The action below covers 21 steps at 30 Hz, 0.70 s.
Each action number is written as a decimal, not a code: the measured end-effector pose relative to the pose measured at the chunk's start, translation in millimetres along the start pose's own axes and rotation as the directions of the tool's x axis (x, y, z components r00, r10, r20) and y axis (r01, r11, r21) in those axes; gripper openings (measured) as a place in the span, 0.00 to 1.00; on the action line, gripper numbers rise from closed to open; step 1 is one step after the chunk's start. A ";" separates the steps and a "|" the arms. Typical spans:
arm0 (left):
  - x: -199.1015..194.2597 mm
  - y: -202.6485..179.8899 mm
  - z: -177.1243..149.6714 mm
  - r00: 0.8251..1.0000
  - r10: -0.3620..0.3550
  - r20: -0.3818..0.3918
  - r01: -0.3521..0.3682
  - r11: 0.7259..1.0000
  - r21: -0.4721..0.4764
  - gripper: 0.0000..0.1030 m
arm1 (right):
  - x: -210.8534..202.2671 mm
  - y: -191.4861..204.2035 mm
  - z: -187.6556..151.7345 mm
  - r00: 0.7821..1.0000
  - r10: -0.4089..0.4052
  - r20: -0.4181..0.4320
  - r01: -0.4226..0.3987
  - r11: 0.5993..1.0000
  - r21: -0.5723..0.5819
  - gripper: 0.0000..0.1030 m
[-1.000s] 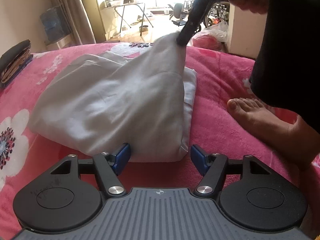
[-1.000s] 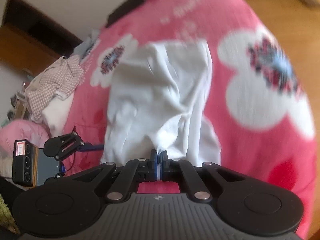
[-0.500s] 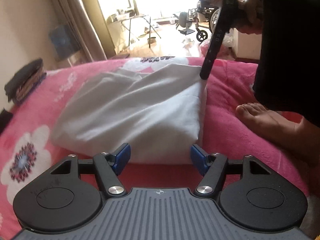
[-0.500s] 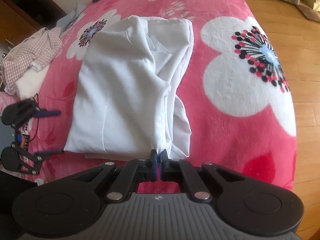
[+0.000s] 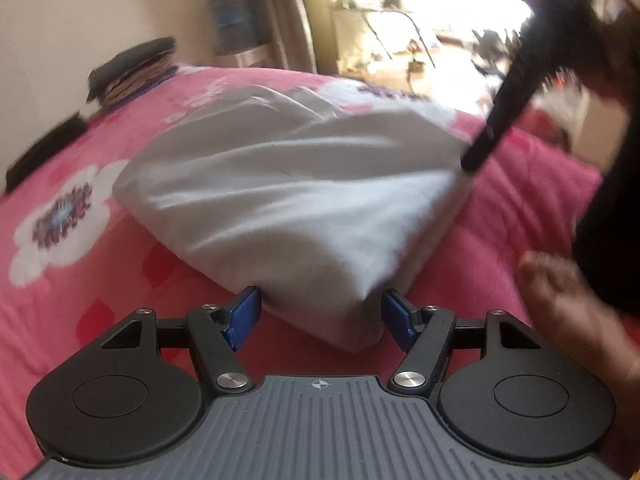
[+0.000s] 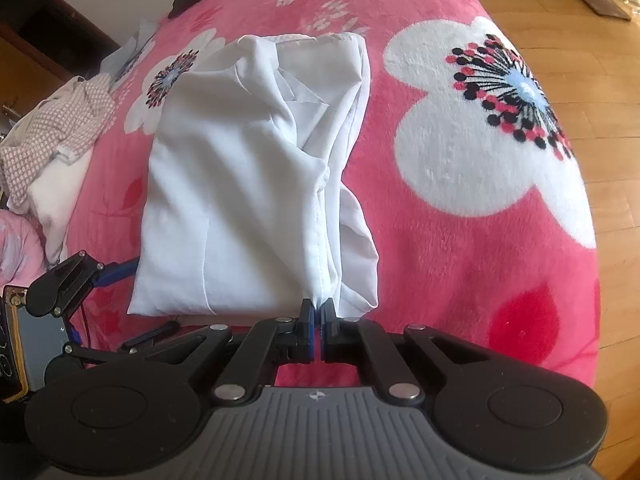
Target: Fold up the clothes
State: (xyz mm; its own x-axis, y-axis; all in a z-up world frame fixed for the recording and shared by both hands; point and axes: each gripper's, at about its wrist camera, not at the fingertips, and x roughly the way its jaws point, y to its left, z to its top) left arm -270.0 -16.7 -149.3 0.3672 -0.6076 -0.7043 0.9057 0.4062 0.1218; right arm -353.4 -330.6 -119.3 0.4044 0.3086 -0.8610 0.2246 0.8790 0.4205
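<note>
White cloth (image 6: 256,184), a folded garment, is laid on a pink blanket (image 6: 460,288) printed with white flowers, and it is seen at the centre of both views. In the right wrist view a bunched hem at the cloth's lower edge is pinched between the blue pads of the right gripper (image 6: 318,322), whose jaws are pressed together on the fabric at lower centre. In the left wrist view the left gripper (image 5: 320,320) is seen at lower centre with its jaws held apart; the near corner of the cloth is framed between the blue pads (image 5: 244,316), but whether it is touched by them cannot be told. The same gripper is shown at the lower left edge of the right wrist view, just beside the cloth's left corner. At the upper right of the left wrist view, blurred, the right gripper's dark finger is seen meeting the far corner of the cloth. A bare foot (image 5: 568,304) is rested on the blanket at the right of that view. A checked garment (image 6: 56,128) is heaped at the left edge of the right wrist view, and wooden floor (image 6: 592,40) is shown at the right.
</note>
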 end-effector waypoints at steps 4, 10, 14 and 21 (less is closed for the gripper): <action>7.1 0.4 2.9 0.997 0.076 0.001 -0.076 0.997 -0.031 0.65 | 1.4 -0.1 -1.5 1.000 -0.001 0.001 0.001 1.000 0.003 0.02; 6.9 2.4 -6.0 0.983 0.179 -0.051 -0.182 0.982 -0.046 0.65 | 4.7 -0.2 -2.6 1.000 0.002 0.006 -0.002 1.000 0.006 0.02; 0.1 2.1 -10.7 0.980 0.181 -0.081 -0.183 0.983 -0.021 0.65 | 4.6 3.2 -3.6 1.000 0.002 0.005 -0.002 1.000 -0.016 0.02; 3.3 3.6 -14.6 0.980 0.146 -0.134 -0.151 0.988 -0.033 0.65 | 5.8 5.4 -4.5 1.000 -0.014 0.002 0.014 0.999 -0.033 0.02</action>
State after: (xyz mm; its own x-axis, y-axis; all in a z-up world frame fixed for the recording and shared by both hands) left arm -268.7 -7.3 -161.5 0.4633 -0.4448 -0.7665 0.8322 0.5157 0.2037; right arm -353.9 -322.4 -123.3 0.4028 0.2959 -0.8661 0.2012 0.8945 0.3992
